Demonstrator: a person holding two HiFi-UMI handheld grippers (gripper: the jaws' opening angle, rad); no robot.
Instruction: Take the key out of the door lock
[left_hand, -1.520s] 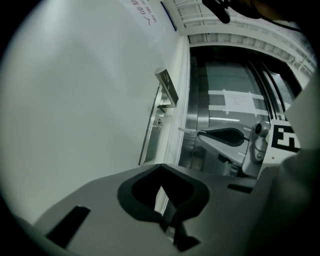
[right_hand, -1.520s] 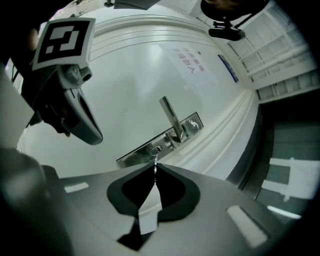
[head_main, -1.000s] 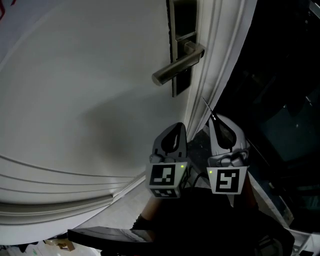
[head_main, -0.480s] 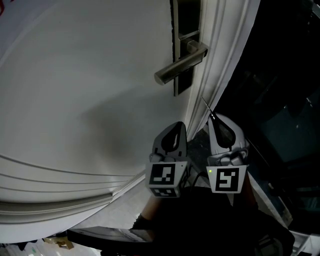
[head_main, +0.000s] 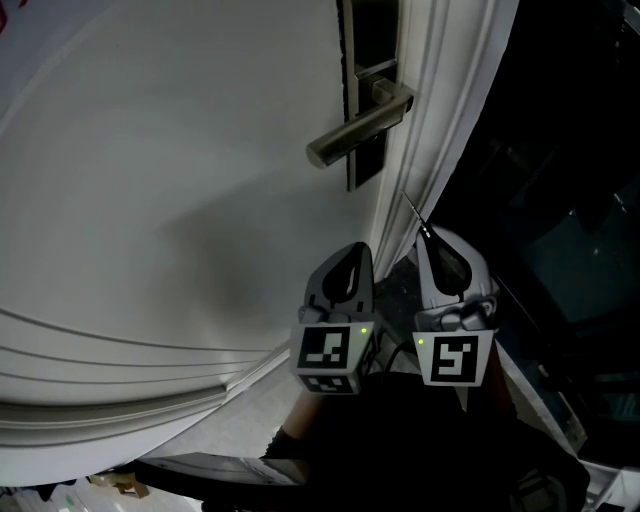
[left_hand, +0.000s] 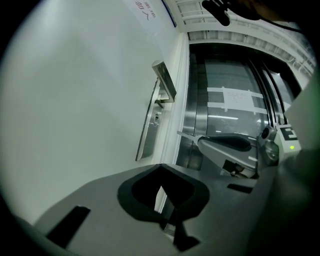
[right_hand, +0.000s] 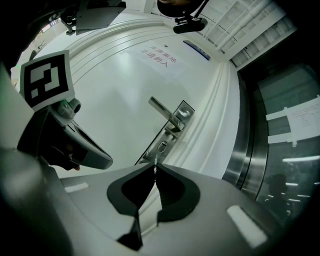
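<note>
The extraction itself is looking finished. The right gripper (head_main: 432, 240) is sitting low in the centre of the head view with its fingers pressed together on a thin metal sliver that juts past the tips. I am taking this sliver for the key (head_main: 413, 212). In the right gripper view the keyhole (right_hand: 162, 145), below the handle (head_main: 355, 132), is showing as a bare slot with nothing protruding. The left gripper (head_main: 350, 255) is hanging just beside the right one, its fingers closed on nothing.

The next move is probably only asking for a steady pinch while the key is carried clear. Its tip is pointing toward the upper centre of the frame and lying near the ribbed door frame (head_main: 440, 130), so drifting upward risks scraping that edge. The white door (head_main: 180, 200) is filling the left. Freer room seems to be lying toward the lower centre.
</note>
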